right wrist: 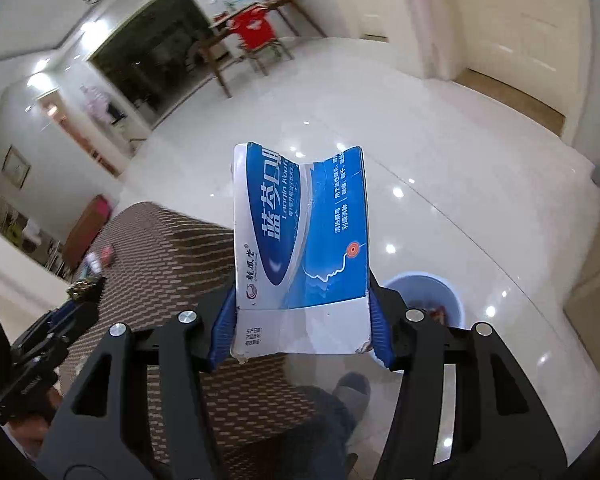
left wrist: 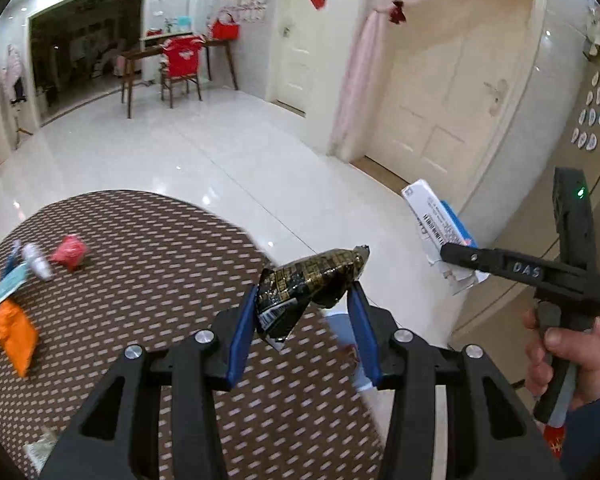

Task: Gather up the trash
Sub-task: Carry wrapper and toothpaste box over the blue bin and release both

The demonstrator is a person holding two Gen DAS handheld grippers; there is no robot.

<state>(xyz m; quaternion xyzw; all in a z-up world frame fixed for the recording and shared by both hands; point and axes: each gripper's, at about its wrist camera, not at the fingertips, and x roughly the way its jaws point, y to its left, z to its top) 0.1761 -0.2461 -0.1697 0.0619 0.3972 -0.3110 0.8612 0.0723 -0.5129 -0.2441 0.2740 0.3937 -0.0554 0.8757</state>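
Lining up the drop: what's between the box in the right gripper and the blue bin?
Nothing; right wrist view shows the box, held in the right gripper, above bare floor, with the bin just behind its lower right corner.

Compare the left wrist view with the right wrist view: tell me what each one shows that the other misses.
Only the left wrist view shows the orange packet, the red wrapper on the patterned table, and the pink curtain.

Only the right wrist view shows the pale blue bin on the floor with trash inside, and the box's blue printed face.

Both show the left gripper shut on the black-and-gold wrapper, the right gripper shut on the blue-and-white box, and the chair with the red cover.
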